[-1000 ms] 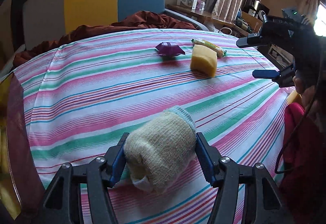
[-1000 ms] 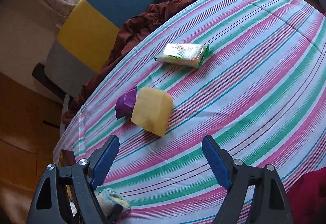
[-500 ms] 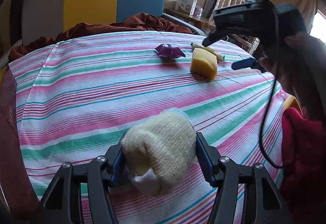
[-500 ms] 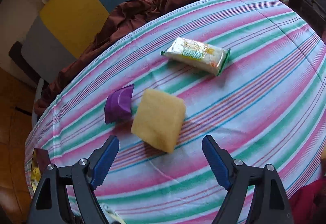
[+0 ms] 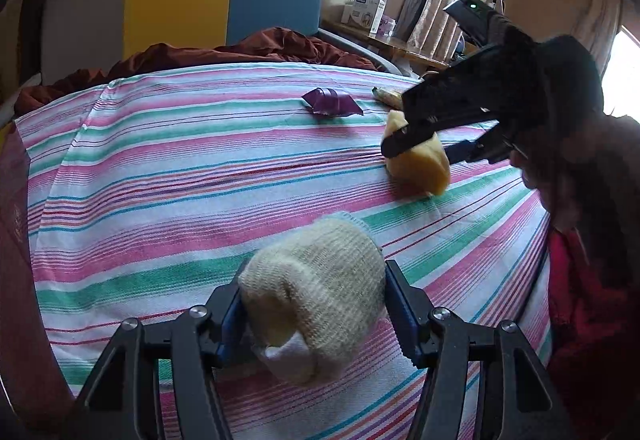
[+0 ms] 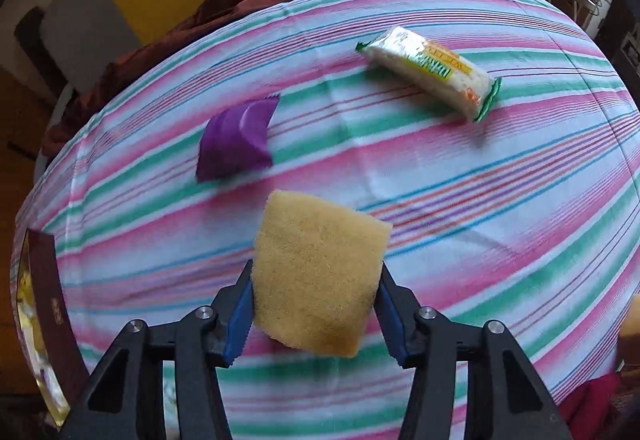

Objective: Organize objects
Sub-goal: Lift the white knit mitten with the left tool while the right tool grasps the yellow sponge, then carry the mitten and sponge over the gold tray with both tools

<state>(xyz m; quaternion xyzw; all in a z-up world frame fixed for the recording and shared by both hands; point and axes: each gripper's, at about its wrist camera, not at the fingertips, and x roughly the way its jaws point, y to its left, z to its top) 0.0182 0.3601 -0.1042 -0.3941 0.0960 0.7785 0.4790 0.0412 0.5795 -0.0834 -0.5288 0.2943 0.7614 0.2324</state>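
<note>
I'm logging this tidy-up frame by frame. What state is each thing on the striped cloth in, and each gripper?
Rolled sock: clamped in left gripper.
Yellow sponge: between the jaws of right gripper, which have just been closing on it.
Purple packet: lying free, crumpled.
Snack bar: lying free, wrapper sealed.

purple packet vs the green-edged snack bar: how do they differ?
Colour: the purple packet is plain glossy purple; the snack bar is pale with yellow print and green crimped ends.
Shape: the packet is short and squarish, the bar long and narrow.
Place: in the right wrist view the packet lies left of the gripped sponge, the bar farther off to the right.
Shared: both lie loose on the striped cloth, in no gripper.
</note>
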